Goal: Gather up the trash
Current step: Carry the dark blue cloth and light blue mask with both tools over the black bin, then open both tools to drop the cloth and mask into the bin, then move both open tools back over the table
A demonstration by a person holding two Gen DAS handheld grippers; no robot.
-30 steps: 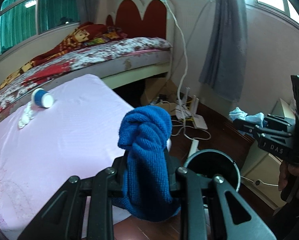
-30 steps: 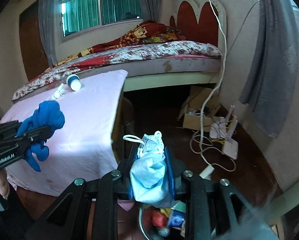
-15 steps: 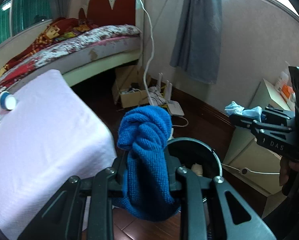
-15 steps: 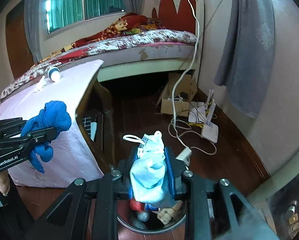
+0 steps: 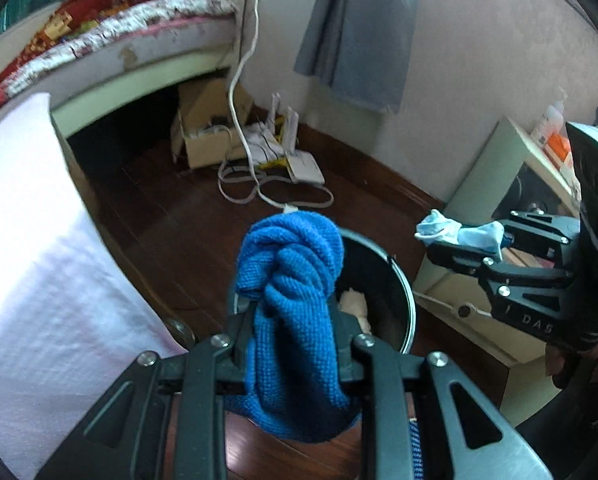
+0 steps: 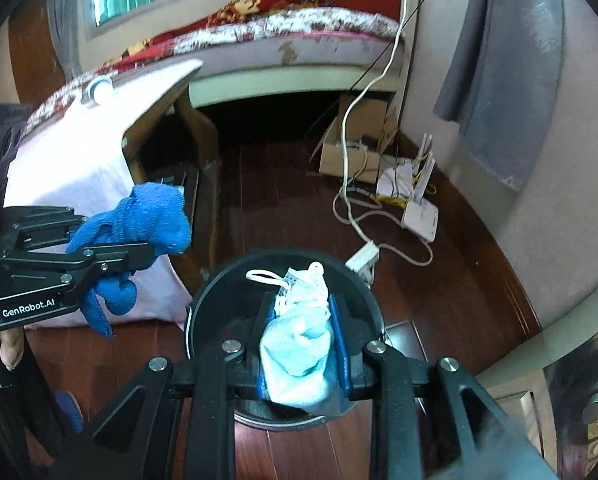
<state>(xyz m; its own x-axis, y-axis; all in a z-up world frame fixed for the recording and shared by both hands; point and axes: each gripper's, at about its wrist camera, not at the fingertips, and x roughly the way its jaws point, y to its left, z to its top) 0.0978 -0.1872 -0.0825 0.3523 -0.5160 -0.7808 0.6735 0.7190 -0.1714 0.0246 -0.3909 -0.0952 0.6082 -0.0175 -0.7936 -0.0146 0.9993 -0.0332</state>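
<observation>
Left tongs (image 5: 295, 344): clenched on a blue knitted cloth (image 5: 295, 292); cloth bunched, knot-like head above the fingers, tail hanging below.
Cloth axis: long axis runs roughly 12 to 6 in the left wrist view, head at 12; in the right wrist view it lies about 2 to 8, loose end drooping toward 7.
Right tongs (image 6: 301, 344): grasping a crumpled light-blue face mask (image 6: 299, 344); white ear loops (image 6: 265, 276) stick out past the fingertips toward 11.
Mask axis: along the fingers, 12 to 6, loops at the 12 end.
Trash bin (image 6: 203, 300): round, dark, on the wooden floor (image 6: 283, 200); directly under the right tongs, just right of the cloth in the left wrist view. Some pale trash (image 5: 355, 304) already inside.
Why held so: mask appears hung over the bin mouth so that letting go drops it straight in; cloth looks to be waiting at the rim, at 9 of the bin in the right wrist view, probably next in turn.
Desk (image 5: 31, 264): pink-white cover, at 9; a small white-capped container (image 6: 99, 87) on its far end.
Risk: ear loops could snag a finger on release.
</observation>
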